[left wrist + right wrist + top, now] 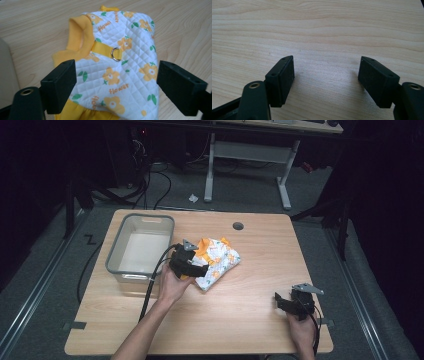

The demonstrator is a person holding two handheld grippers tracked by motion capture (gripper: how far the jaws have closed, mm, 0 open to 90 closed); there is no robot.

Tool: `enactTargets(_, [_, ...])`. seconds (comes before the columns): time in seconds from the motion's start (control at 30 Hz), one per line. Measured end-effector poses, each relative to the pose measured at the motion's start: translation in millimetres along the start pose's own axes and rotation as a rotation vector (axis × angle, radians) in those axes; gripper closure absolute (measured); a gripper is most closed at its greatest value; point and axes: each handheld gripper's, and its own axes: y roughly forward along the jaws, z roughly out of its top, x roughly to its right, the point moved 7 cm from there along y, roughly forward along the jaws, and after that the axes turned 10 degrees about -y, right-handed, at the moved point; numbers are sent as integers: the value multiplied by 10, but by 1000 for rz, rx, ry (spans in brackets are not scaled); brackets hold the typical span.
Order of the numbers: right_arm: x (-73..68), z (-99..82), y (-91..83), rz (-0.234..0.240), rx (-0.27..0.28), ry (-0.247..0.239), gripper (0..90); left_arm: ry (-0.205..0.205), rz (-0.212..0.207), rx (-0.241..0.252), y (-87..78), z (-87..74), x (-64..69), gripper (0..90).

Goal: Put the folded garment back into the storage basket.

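Nearest the lens in the left gripper view, the left gripper (116,82) has its two black jaws spread wide on either side of a small quilted garment (117,62). The garment is white with orange flowers and the printed word "flower", an orange ribbed collar (80,40), and an orange strap carrying a metal D-ring (116,54). Its lower edge is cut off by the bottom of that view, and whether the jaws actually touch the cloth cannot be told; nothing is clamped between them.

In the high view the left gripper (192,265) sits at the garment's (217,262) left edge, covering part of it, and the person's left hand (172,285) is wrapped around its body. The garment lies on the wooden table (240,320) near its middle, just right of a grey bin (140,247) whose near wall is partly hidden by the gripper's cable.

The right gripper (327,82) hovers low over bare wood with its jaws wide apart and nothing held. From above, the right gripper (287,302) is near the table's front right corner, well apart from the garment, with the right hand (302,330) partly cut off by the bottom edge.
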Motion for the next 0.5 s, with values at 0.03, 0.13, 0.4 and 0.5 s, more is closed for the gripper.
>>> enactTargets(0.03, [0,0,0,0,0,0,296,0,5,-2,30,15,-12,155])
enactTargets(0.13, [0,0,0,0,0,0,296,-7,10,-17,77,30,-29,146])
enactTargets(0.4, [0,0,0,-1,0,-1,296,-31,60,-14,240,162,-78,130])
enactTargets(0.5, [-2,0,-1,-1,0,0,296,-41,55,-36,328,178,-71,112])
